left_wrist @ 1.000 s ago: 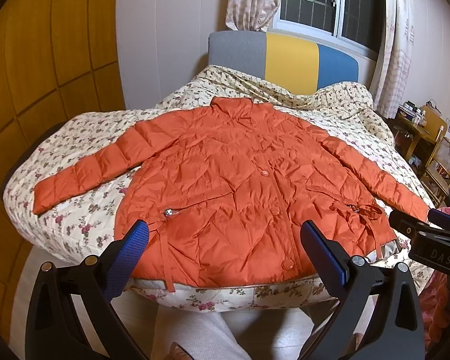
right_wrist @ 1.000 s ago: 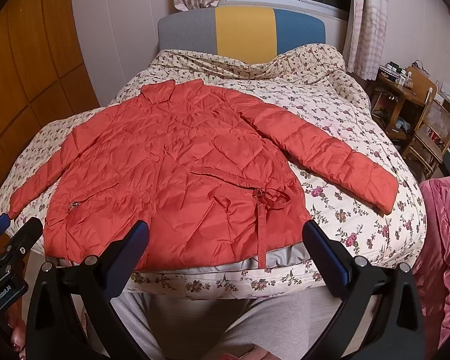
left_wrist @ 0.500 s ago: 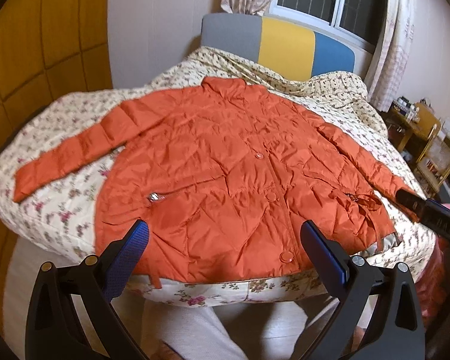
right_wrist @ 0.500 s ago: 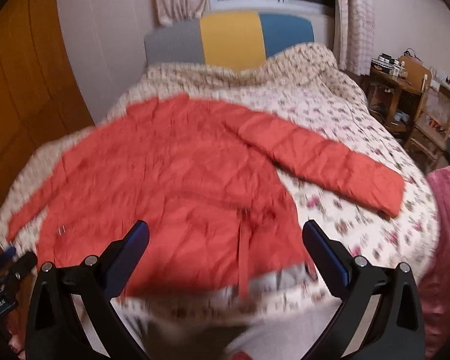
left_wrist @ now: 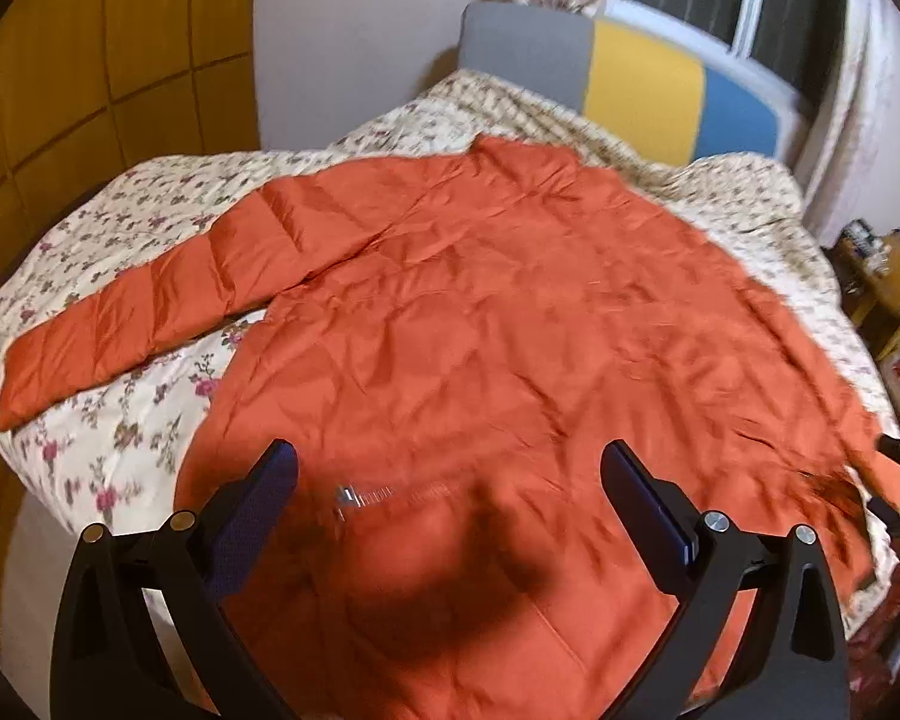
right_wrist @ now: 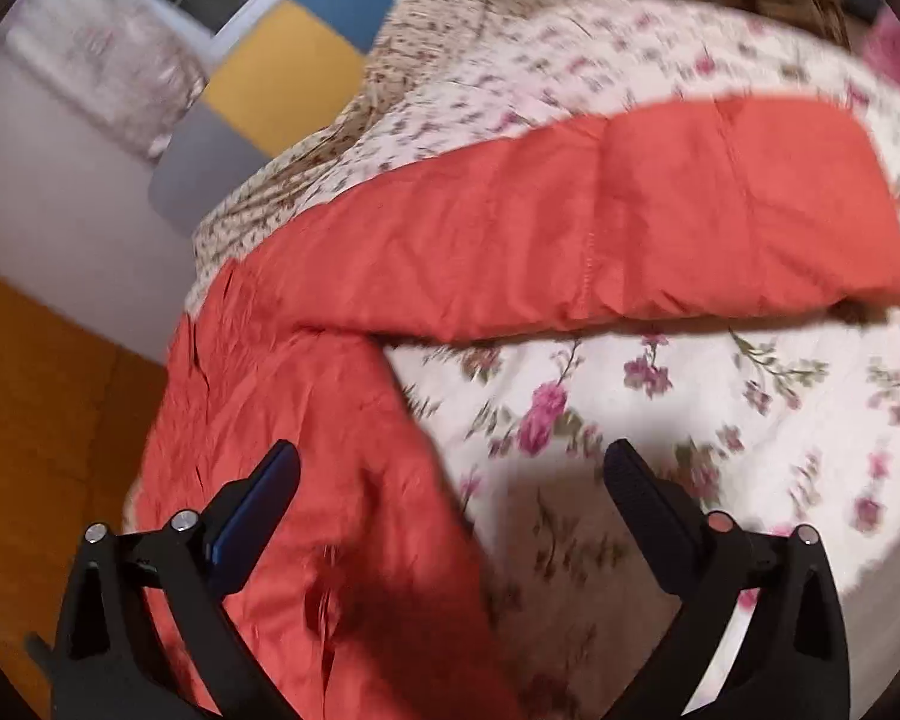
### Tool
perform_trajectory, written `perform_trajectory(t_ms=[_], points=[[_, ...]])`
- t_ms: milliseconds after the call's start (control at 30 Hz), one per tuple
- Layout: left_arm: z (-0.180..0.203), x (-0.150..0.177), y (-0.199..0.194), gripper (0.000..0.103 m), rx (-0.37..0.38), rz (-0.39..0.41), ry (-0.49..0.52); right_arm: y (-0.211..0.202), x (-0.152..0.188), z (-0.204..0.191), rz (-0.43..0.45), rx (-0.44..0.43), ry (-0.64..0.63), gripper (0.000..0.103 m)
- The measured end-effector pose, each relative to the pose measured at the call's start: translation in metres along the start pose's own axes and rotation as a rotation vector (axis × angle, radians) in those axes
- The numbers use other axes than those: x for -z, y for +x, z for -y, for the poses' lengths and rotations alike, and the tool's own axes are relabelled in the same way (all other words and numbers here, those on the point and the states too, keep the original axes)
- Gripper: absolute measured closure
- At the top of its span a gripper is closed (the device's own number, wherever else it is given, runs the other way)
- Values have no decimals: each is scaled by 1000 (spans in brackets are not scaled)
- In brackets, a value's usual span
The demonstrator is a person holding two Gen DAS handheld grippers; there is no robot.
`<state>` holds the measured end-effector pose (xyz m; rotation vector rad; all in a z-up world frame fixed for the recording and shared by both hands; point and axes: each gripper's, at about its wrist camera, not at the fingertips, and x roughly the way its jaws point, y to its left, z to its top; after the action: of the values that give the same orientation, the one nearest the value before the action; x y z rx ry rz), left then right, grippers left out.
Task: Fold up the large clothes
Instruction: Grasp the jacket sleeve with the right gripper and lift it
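On the bed [left_wrist: 120, 210] the jacket [left_wrist: 480, 330] lies flat; its hem edge runs between the right gripper [right_wrist: 450, 480], whose wide jaws are closing empty, while the left gripper [left_wrist: 447, 480] hangs wide over the hem.

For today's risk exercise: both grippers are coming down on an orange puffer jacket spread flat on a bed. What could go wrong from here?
1. The right gripper, jaws closing on nothing, straddles the orange puffer jacket edge and floral quilt; it might pinch both.
2. The slick, puffy jacket could slip free.
3. The left gripper may snag the zipper pull.
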<state>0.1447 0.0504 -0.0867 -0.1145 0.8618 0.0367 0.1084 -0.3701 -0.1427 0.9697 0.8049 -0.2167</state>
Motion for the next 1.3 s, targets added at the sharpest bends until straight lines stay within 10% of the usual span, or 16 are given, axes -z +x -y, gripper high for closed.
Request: perform_trajectory(t_ms=[567, 733, 833, 1300], points=[[-48, -41, 120, 3, -241, 7, -47, 4, -57, 65, 288, -11, 454, 41], [-48, -35, 123, 3, -238, 22, -47, 12, -72, 66, 335, 110, 435, 76], [-46, -33, 124, 3, -242, 21, -44, 17, -84, 57, 353, 162, 372, 92], [-50, -31, 127, 3, -210, 22, -66, 50, -56, -133, 516, 250, -432, 94]])
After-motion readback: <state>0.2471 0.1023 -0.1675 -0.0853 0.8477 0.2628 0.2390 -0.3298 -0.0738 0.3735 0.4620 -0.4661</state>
